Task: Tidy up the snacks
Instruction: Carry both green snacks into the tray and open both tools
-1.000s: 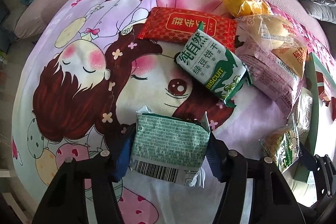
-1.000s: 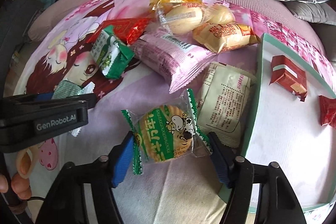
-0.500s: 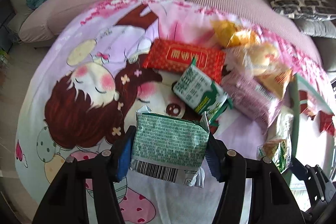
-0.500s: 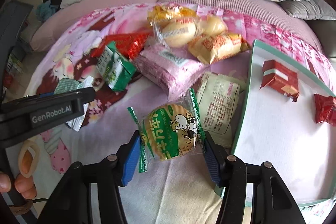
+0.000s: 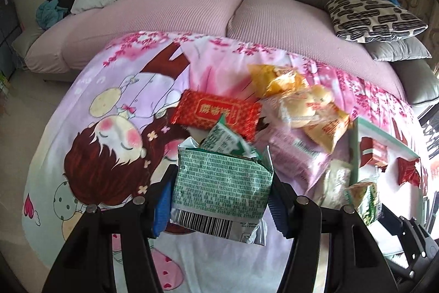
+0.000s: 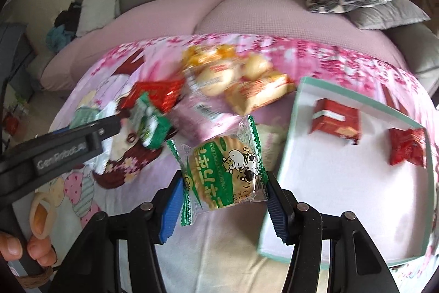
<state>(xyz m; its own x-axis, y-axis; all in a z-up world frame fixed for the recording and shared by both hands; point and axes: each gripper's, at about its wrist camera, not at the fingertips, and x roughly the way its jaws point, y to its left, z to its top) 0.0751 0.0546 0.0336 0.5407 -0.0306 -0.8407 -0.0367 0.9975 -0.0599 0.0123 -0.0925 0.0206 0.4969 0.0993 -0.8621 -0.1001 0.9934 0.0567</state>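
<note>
My left gripper (image 5: 219,202) is shut on a green-and-white biscuit packet (image 5: 222,191), barcode side up, held above the cartoon-print cloth (image 5: 109,128). My right gripper (image 6: 223,197) is shut on a clear, green-edged cookie packet with a cow picture (image 6: 225,172), lifted off the cloth beside the white tray (image 6: 290,133). In the right wrist view the left gripper (image 6: 63,150) shows as a black bar at the left. A pile of snacks lies beyond: a red packet (image 5: 216,111), a green biscuit packet (image 6: 149,125), a pink packet (image 5: 296,155) and yellow bread packets (image 6: 247,84).
The tray with a mint-green rim holds a red box (image 6: 336,120) and a small red packet (image 6: 407,146). A pale packet (image 5: 336,183) lies by the tray's left edge. Behind the cloth runs a pink-covered grey sofa (image 5: 178,10) with a patterned cushion (image 5: 376,15). Fingers (image 6: 16,249) show at lower left.
Both grippers have risen with their packets, so the cloth and snack pile look smaller and farther. The right jaws closed onto the cookie packet, which left the cloth.
</note>
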